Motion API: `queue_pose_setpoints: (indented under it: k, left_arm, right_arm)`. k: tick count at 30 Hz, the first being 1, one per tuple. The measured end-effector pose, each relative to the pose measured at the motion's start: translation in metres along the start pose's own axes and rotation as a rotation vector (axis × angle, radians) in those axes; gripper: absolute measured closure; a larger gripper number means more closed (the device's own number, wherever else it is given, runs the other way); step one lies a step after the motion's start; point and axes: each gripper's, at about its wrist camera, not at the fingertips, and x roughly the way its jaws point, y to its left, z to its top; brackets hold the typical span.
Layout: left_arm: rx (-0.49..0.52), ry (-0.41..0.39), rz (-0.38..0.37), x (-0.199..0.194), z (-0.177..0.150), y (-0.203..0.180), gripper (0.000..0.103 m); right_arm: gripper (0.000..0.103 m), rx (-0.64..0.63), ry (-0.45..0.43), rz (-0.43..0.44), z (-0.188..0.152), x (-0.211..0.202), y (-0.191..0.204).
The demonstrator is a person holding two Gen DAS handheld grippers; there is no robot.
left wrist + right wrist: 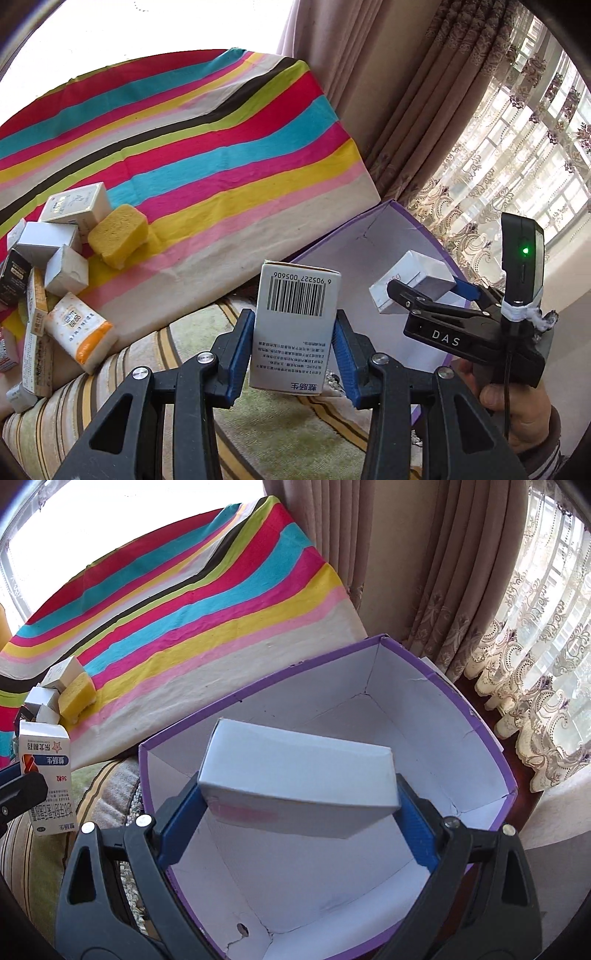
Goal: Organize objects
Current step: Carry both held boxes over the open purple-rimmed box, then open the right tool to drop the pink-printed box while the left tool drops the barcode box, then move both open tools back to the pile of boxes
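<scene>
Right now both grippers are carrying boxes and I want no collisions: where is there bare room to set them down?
The purple bin shows a bare white floor inside its four walls, under the white box in the right gripper. The striped cloth lies open right of the yellow sponge. It is crowded in the box pile left of the sponge.

Two held cartons (293,328) (299,775), one purple bin (480,716), one sponge (118,234).
</scene>
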Motion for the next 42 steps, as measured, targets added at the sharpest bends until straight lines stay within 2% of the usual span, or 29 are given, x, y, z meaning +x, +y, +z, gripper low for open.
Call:
queue_pose_setpoints:
  k: [8,11,27,35,42]
  left_arm:
    - [0.034,0.006,-0.103,0.011,0.005,-0.018,0.058]
    - [0.035,0.004,-0.112,0.011,0.004,-0.018,0.051]
    - [-0.028,-0.028,-0.082,-0.005,-0.001,0.006,0.049]
    - [-0.058,-0.065,-0.047,-0.024,-0.009,0.031,0.049]
    - [-0.144,-0.091,-0.012,-0.045,-0.021,0.069,0.049]
  right_arm:
    - [0.005,0.047,-0.028,-0.037,0.003,-0.008,-0.022]
    - [0.004,0.058,-0.038,-0.031,0.004,-0.009,-0.024]
    - [0.004,0.053,-0.061,0.075,0.006,-0.019,-0.006]
    - [0.004,-0.019,-0.056,0.143,0.008,-0.031,0.027]
    - [0.004,-0.105,-0.062,0.174,0.009,-0.043,0.056]
